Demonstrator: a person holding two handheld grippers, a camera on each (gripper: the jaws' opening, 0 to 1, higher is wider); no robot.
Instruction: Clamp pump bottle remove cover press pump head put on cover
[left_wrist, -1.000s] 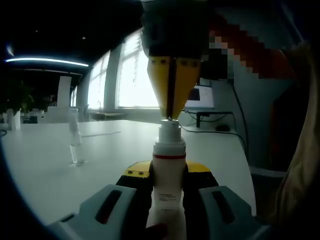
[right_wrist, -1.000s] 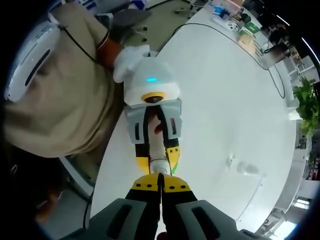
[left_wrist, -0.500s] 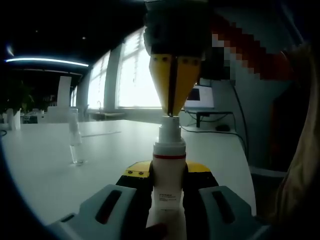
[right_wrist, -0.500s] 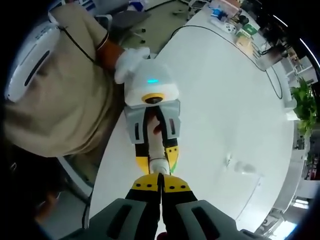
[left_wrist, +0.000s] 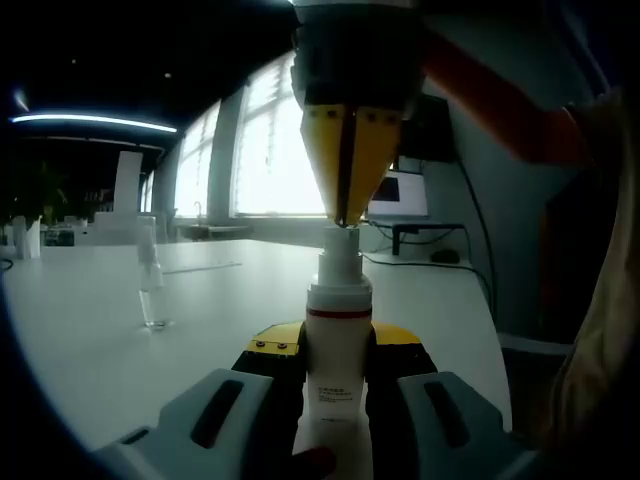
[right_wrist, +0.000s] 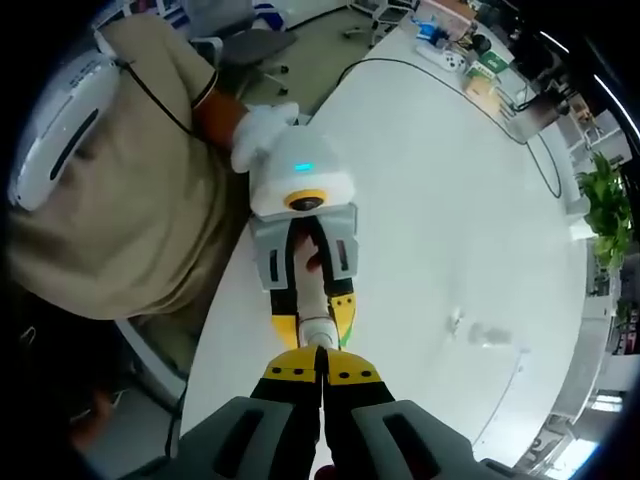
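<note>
A white pump bottle (left_wrist: 338, 310) with a red band stands upright, and my left gripper (left_wrist: 337, 352) is shut on its body. From above, my right gripper (left_wrist: 346, 218) comes down with its yellow jaws shut together, their tips resting on the pump head (left_wrist: 339, 250). In the right gripper view, my right gripper (right_wrist: 321, 360) points straight down at the pump head (right_wrist: 318, 333), with the left gripper (right_wrist: 311, 322) clamped around the bottle beneath it. The clear cover (left_wrist: 150, 288) stands on its own on the white table, off to the left; it also shows as a faint clear cover (right_wrist: 481, 333).
The white table (left_wrist: 90, 330) is large and rounded; its edge runs close to the person (right_wrist: 110, 190) holding the grippers. A monitor and cables (left_wrist: 405, 215) sit at the far end, with boxes (right_wrist: 470, 55) and a plant (right_wrist: 605, 205) further off.
My right gripper has risen slightly, and the pump head has come up a little with it. The left gripper and the bottle have stayed put.
</note>
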